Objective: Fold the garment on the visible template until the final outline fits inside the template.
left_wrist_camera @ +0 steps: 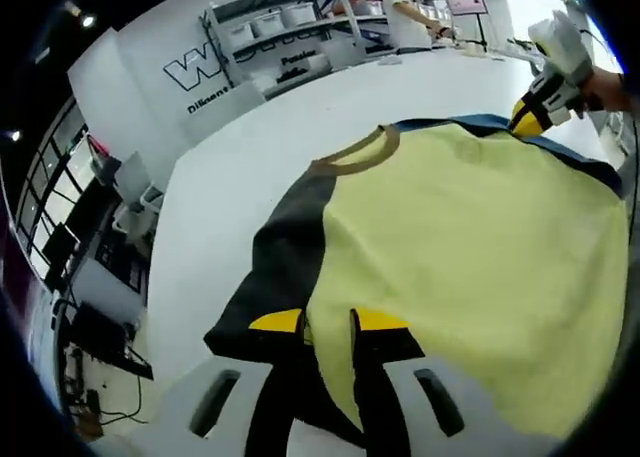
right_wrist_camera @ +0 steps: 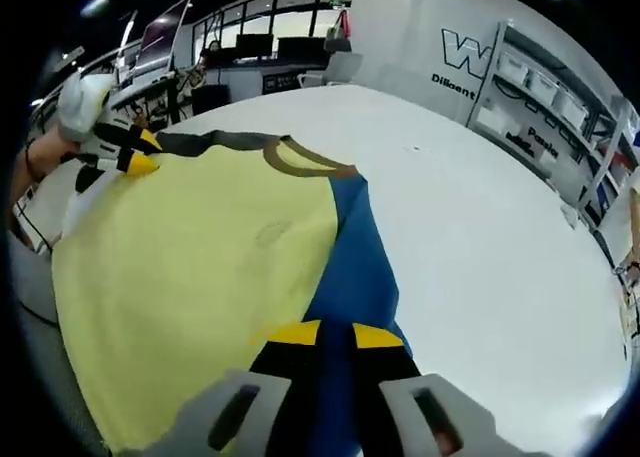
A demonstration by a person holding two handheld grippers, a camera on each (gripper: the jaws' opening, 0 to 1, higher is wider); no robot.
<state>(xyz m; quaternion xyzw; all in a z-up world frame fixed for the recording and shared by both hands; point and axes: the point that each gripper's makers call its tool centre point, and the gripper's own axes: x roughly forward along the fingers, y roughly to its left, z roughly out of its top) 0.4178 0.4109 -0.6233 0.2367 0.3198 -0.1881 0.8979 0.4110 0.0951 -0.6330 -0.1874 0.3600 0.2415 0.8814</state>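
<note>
A garment with a pale yellow body (left_wrist_camera: 470, 267), a tan collar (left_wrist_camera: 362, 153), a black sleeve (left_wrist_camera: 285, 252) and a blue sleeve (left_wrist_camera: 560, 152) lies spread on the white table (left_wrist_camera: 250, 157). My left gripper (left_wrist_camera: 330, 325) is shut on the fabric where the black sleeve meets the yellow body. In the right gripper view, the left gripper (right_wrist_camera: 135, 155) sits at the upper left on the black sleeve (right_wrist_camera: 215, 140). My right gripper (right_wrist_camera: 335, 335) is shut on the blue sleeve (right_wrist_camera: 355, 262), beside the yellow body (right_wrist_camera: 190, 277) and the collar (right_wrist_camera: 300, 162). The right gripper (left_wrist_camera: 530, 117) also appears far right, held by a hand.
Shelves with white bins (left_wrist_camera: 280, 27) and a wall with lettering (left_wrist_camera: 200, 72) stand beyond the table. A person (left_wrist_camera: 405, 12) is at a far counter. Desks with monitors (right_wrist_camera: 250, 47) line the other side. Bare white tabletop (right_wrist_camera: 480, 247) stretches right of the blue sleeve.
</note>
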